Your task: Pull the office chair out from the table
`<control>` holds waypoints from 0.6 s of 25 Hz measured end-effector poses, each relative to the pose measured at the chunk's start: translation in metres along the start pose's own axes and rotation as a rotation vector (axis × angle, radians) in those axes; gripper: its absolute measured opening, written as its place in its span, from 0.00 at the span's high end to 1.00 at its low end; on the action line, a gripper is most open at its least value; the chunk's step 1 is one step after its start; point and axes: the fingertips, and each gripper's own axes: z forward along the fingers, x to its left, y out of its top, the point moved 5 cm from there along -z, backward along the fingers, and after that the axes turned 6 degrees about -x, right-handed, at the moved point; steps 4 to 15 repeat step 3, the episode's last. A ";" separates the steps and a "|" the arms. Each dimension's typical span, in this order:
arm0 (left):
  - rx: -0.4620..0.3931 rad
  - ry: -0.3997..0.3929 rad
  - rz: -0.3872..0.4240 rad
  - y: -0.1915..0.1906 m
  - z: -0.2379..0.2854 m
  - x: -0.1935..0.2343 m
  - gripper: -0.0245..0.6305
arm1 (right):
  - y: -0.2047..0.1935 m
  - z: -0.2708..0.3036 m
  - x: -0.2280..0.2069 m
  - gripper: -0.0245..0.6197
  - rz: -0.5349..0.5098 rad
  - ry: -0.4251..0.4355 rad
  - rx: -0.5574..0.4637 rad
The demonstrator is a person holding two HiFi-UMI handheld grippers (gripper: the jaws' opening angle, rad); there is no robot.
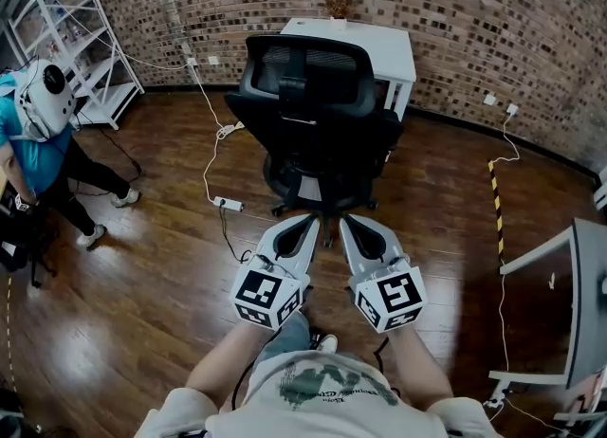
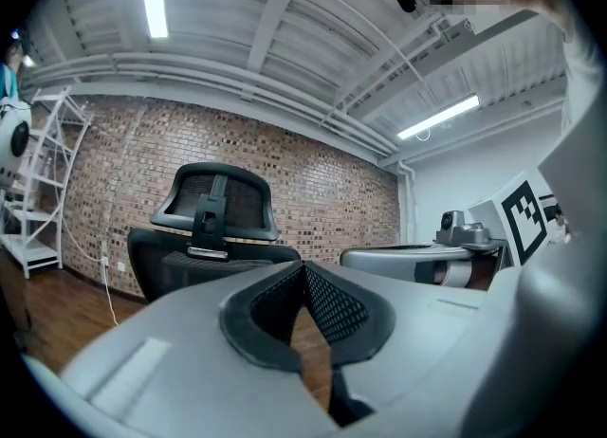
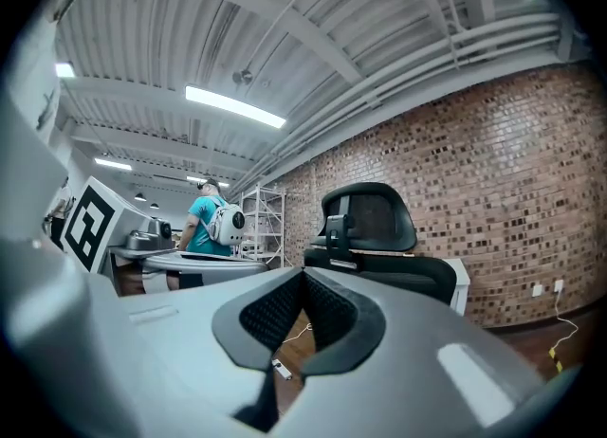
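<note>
Task object: office chair (image 1: pixel 318 133), black, with a mesh backrest and a headrest.
Location: it stands on the wooden floor (image 1: pixel 142 265) in front of the white table (image 1: pixel 379 43), which is set against the brick wall (image 1: pixel 493 19).
Clearance to table: in the head view the backrest overlaps the table's near edge. This hides whether the seat reaches under the top, so the gap cannot be read.
Left gripper (image 1: pixel 311 222): fingers (image 2: pixel 337 308) are clenched together with nothing between them. It is held level and aimed at the chair.
Right gripper (image 1: pixel 346 224): fingers (image 3: pixel 275 308) are clenched together and empty. It sits just beside the left gripper and aims the same way.
Contact: none. Both gripper views show the chair standing apart, ahead of the fingertips.
Progress: not settled. The layout fits a chair parked at the table with the grippers brought up to it. It equally fits a chair drawn back and let go.
Remaining work: cannot be stated for the same reason.
Facing: the seat front points toward the table and wall. The backrest is turned toward the person.
Long axis: vertical, running from the caster base up through the seat and backrest to the headrest. The chair is upright, with no visible tilt.
Floor hazard: a power strip (image 1: pixel 228 204) and its cable lie near the casters on the left gripper's side.
</note>
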 end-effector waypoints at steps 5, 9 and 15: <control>0.002 0.001 0.004 -0.004 0.000 -0.001 0.94 | -0.005 -0.002 0.000 0.96 -0.002 0.002 0.001; 0.002 0.001 0.004 -0.004 0.000 -0.001 0.94 | -0.005 -0.002 0.000 0.96 -0.002 0.002 0.001; 0.002 0.001 0.004 -0.004 0.000 -0.001 0.94 | -0.005 -0.002 0.000 0.96 -0.002 0.002 0.001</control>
